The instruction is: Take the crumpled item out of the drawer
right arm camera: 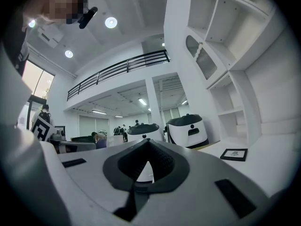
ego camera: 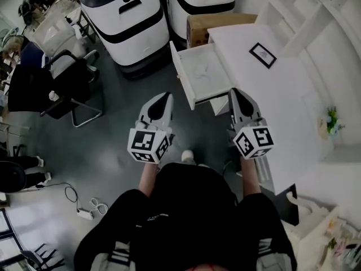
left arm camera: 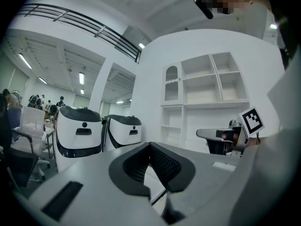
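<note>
Drawer (ego camera: 198, 75) stands pulled out of the white surface (ego camera: 265, 89), seen only in the head view; its pale bottom shows faint marks, and the crumpled item cannot be made out there. Both grippers point level, the left gripper (ego camera: 163, 97) just beside the drawer's near corner, the right gripper (ego camera: 237, 93) over the surface edge. Each gripper view shows its own jaws closed tip to tip on nothing, with white machines (left arm camera: 80, 131) and shelves (left arm camera: 207, 86) beyond.
</note>
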Demonstrator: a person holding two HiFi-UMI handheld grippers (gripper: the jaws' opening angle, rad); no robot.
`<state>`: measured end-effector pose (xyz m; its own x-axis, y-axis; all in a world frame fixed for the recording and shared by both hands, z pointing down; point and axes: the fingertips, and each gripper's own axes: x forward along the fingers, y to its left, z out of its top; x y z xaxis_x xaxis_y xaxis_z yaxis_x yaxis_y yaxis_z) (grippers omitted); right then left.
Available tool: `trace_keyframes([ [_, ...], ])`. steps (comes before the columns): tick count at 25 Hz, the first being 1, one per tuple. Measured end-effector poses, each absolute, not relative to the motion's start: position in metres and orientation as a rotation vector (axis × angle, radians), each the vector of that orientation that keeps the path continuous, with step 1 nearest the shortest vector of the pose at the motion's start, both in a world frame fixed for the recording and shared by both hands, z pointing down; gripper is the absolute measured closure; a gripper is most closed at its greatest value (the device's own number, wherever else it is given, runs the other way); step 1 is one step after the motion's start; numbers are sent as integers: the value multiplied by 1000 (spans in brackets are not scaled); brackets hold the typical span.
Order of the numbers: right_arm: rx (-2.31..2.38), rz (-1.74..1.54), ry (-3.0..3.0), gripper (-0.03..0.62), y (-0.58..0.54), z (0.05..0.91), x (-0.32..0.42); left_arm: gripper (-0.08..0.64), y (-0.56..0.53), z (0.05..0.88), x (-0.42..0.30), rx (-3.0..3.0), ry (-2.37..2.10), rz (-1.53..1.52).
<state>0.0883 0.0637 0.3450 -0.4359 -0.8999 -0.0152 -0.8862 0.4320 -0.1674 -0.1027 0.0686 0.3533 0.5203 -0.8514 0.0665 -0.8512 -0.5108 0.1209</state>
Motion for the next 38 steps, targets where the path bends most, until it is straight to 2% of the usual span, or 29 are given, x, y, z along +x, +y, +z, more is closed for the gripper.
trace_keyframes([
  [16,-1674,-368,2592,601,-31,395,86,561,-17,410,-105,2504,-1405,68],
  [38,-1597,-870,2695,601,-200,530,86,561,-169,514,-51,2282,-1300,260],
])
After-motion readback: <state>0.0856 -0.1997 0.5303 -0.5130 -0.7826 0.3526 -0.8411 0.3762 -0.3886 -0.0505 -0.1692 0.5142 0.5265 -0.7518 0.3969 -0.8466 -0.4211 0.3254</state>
